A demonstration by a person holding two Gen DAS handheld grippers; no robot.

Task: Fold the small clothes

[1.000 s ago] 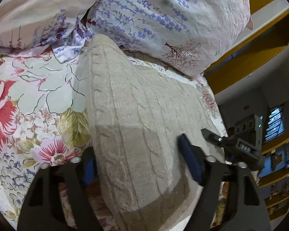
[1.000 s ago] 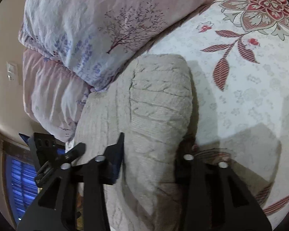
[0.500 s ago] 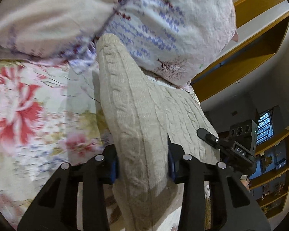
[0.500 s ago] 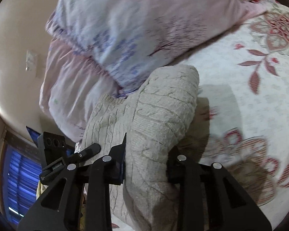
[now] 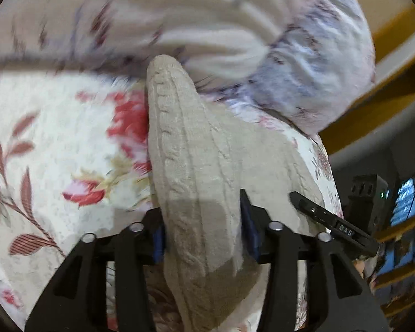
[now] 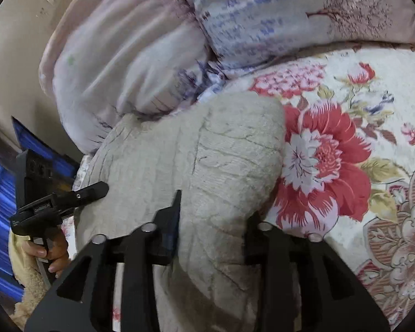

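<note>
Beige cable-knit sweater point(image 5: 196, 166) lies on a flowered bedsheet point(image 5: 55, 144), its far end touching the pillows point(image 6: 141, 55). Both grippers hold it at its near edge.

On the left side, the left gripper point(image 5: 202, 229) has its jaws clamped on a thick bunched ridge of knit, which rises between the blue pads. The view around it is blurred, so the sheet and pillows there are hard to read.

On the right side, the right gripper point(image 6: 213, 221) has its jaws closed on a doubled fold of the sweater, with the sheet's big red flower point(image 6: 326, 163) just beside it.

Risks, as a judgement: the knit is bulky and soft, so a pinched ridge may slip out of either grip mid-fold. If the two grippers travel unevenly, the fold may land crooked or twisted. The far end, pressed against the pillows, could catch and bunch up. The loose sheet could drag along with the knit.
</note>
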